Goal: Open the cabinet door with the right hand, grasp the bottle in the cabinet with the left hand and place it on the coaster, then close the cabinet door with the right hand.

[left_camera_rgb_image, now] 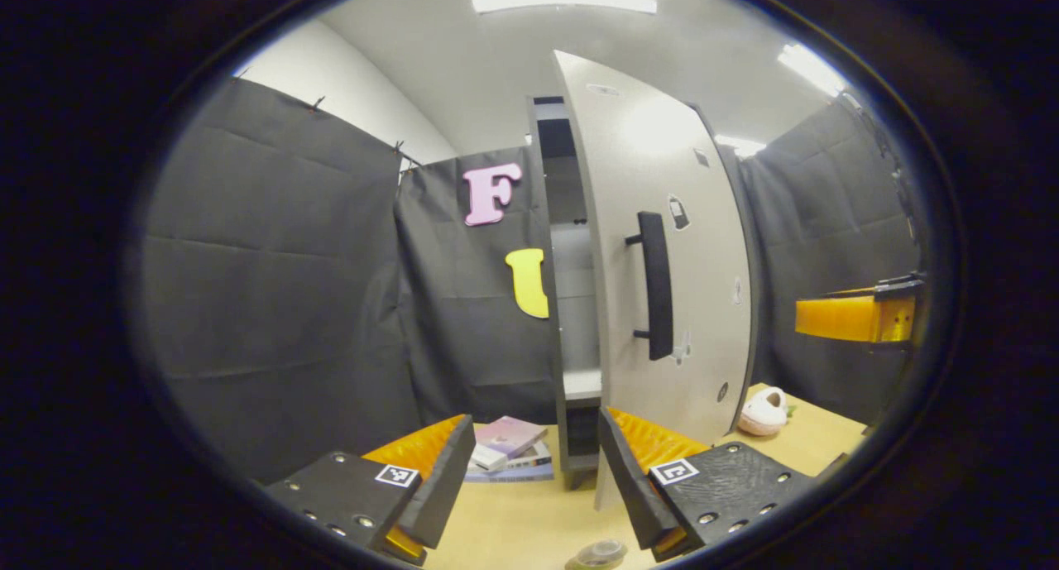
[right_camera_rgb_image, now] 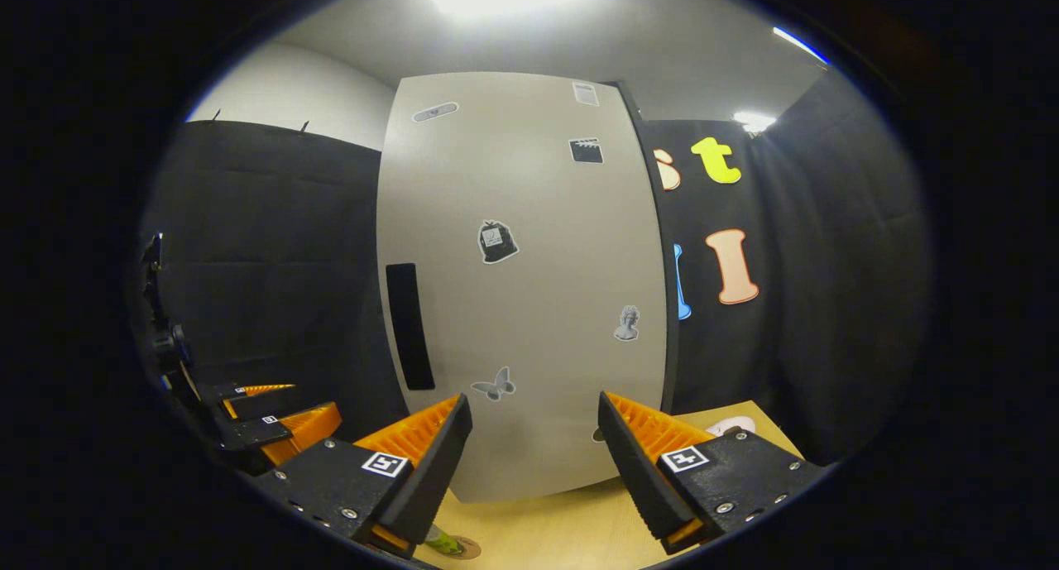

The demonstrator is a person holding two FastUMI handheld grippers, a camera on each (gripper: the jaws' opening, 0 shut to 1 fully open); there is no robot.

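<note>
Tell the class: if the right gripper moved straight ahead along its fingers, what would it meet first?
Most likely the cabinet door: its pale face stands directly ahead of the open right gripper, between the fingers. The handle lies left of that line. Depth is unclear.

- No readable text, brand or number anywhere.
- cabinet door (right_camera_rgb_image: 529, 289): small picture stickers, no legible words; the top sticker (right_camera_rgb_image: 585, 93) looks like a label, print too small to read.
- Each tool carries square black-and-white marker tags (left_camera_rgb_image: 396, 475), coded patterns and not text; same kind on the right tool (right_camera_rgb_image: 385, 463).
- books (left_camera_rgb_image: 511, 452) on the counter (left_camera_rgb_image: 529, 520) by the cabinet foot: covers too blurred to read.
</note>
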